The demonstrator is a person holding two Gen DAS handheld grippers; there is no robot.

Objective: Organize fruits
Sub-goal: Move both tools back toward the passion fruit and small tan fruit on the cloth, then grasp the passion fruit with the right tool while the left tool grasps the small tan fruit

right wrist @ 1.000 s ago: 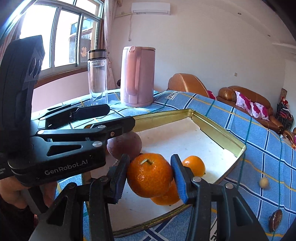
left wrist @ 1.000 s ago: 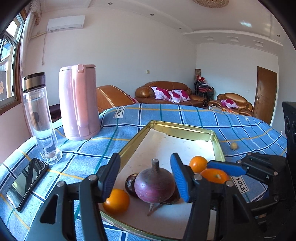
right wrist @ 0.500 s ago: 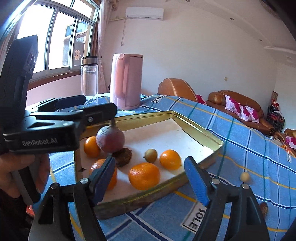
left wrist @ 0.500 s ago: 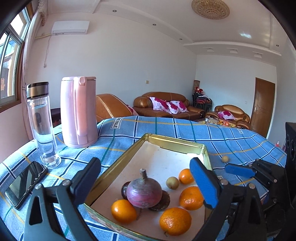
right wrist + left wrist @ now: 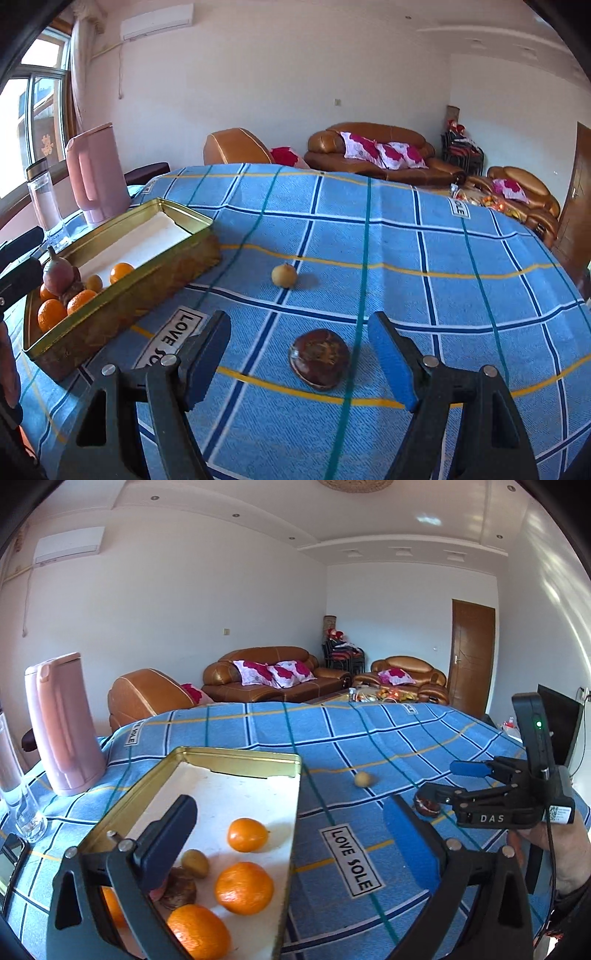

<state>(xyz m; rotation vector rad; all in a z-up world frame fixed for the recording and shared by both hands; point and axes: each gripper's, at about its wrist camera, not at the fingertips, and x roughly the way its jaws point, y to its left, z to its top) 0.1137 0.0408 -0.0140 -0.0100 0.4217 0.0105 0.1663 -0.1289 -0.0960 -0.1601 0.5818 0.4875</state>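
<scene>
In the right wrist view, the right gripper [image 5: 299,354] stands with its jaws apart and empty, and a dark brown round fruit [image 5: 319,359] lies on the blue checked tablecloth [image 5: 424,258] in the gap, touching neither pad. Beyond it, well apart, a small pale yellow fruit [image 5: 284,275] sits alone on the cloth. To the left, the gold tray [image 5: 122,306] shows its patterned outer wall, with oranges [image 5: 51,313] and a purple stemmed fruit [image 5: 56,272] heaped at its near end; the far end of the tray is bare.

The left wrist view looks down into that tray [image 5: 236,755] instead. The left gripper [image 5: 291,834] has just opened, its jaws now spread wide with nothing between them: one finger over the tray's near corner, the other over the cloth. Three oranges [image 5: 244,887] lie in plain sight, with a small tan fruit [image 5: 195,863] and a dark brown one [image 5: 179,891] beside them. Only this view shows the person's hand [image 5: 557,849] holding the right gripper [image 5: 439,781] over the brown fruit [image 5: 427,806].

Farther back stand a pink kettle [image 5: 62,727] and a clear bottle [image 5: 44,199], then brown sofas [image 5: 376,155].
</scene>
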